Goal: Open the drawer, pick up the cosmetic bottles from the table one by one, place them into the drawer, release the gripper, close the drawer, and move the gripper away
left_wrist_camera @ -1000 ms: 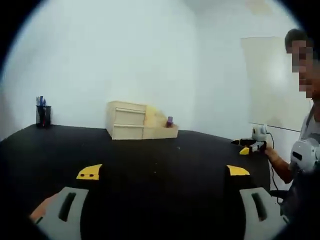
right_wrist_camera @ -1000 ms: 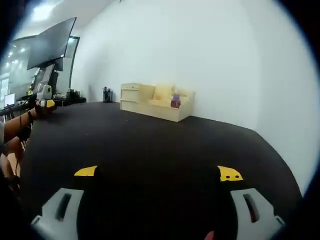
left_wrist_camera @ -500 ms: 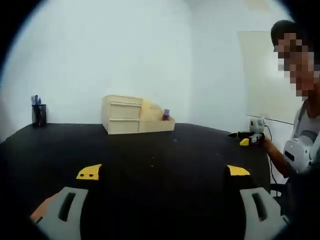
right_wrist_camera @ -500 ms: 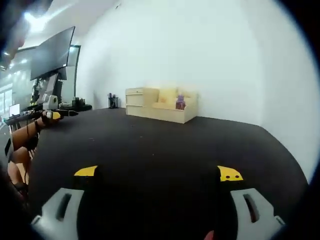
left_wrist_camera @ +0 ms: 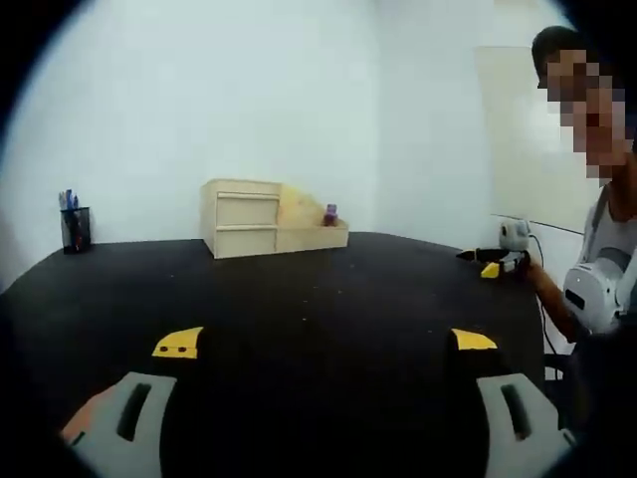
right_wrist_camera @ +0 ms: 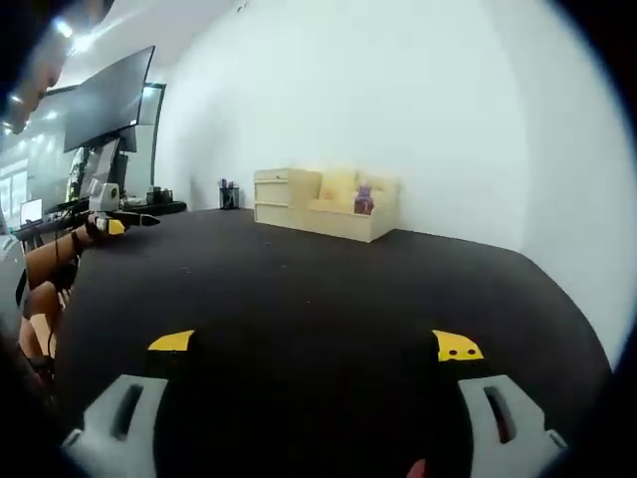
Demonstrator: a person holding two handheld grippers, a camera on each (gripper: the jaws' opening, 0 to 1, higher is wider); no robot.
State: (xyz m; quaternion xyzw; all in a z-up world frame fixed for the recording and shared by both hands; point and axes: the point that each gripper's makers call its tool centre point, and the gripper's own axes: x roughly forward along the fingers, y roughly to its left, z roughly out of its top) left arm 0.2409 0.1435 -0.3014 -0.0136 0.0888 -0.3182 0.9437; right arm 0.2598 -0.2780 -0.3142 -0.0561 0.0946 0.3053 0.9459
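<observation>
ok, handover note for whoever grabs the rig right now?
Left gripper: open, holding nothing, low over the black table.
Right gripper: open, holding nothing, also far from the work.
Wooden drawer unit stands at the table's far edge, both drawers shut; a small purple bottle sits in the open tray beside it.
Done: nothing visible.
Left: open a drawer, load the bottles, close it, back away.

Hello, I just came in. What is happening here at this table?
A person holds a hand-held gripper in each hand above a black table. The left hand-held gripper and the right hand-held gripper are both open, holding nothing. Both point toward a wooden drawer unit at the far edge, its drawers closed. A small purple bottle stands in the open tray beside it. A pen holder stands further left.
</observation>
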